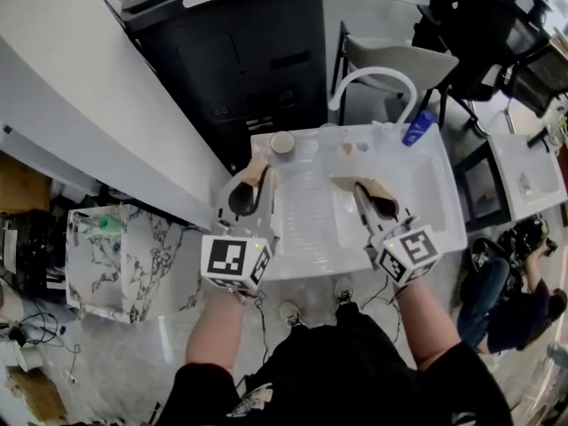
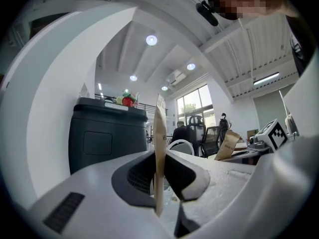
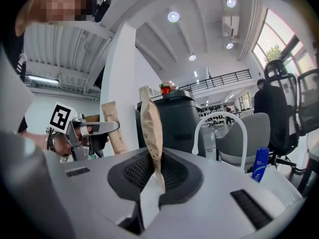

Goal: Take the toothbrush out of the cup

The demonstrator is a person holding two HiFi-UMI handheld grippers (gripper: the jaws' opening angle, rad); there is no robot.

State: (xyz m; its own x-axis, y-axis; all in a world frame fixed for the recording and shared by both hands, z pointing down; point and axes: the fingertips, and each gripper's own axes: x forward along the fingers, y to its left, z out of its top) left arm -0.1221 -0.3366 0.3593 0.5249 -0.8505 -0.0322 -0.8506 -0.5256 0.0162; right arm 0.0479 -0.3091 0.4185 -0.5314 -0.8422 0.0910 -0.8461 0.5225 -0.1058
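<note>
My left gripper (image 1: 257, 177) is shut on a flat brown paper toothbrush packet (image 1: 258, 166), held over the left part of the white sink (image 1: 444, 204). In the left gripper view the packet (image 2: 159, 148) stands edge-on between the jaws of the left gripper (image 2: 159, 183). My right gripper (image 1: 362, 193) is shut on a second brown packet (image 1: 351, 183) over the middle of the sink. That packet (image 3: 150, 133) rises upright from the right gripper (image 3: 154, 178) in its own view. A small cup (image 1: 282, 142) stands on the sink's far left rim, apart from both grippers.
A white arched faucet (image 1: 377, 76) and a blue bottle (image 1: 419, 128) are at the sink's far edge. Behind it stand a black cabinet (image 1: 240, 51) and a grey chair (image 1: 404, 60). A marble-patterned box (image 1: 115, 256) sits left. A person (image 1: 515, 300) crouches at right.
</note>
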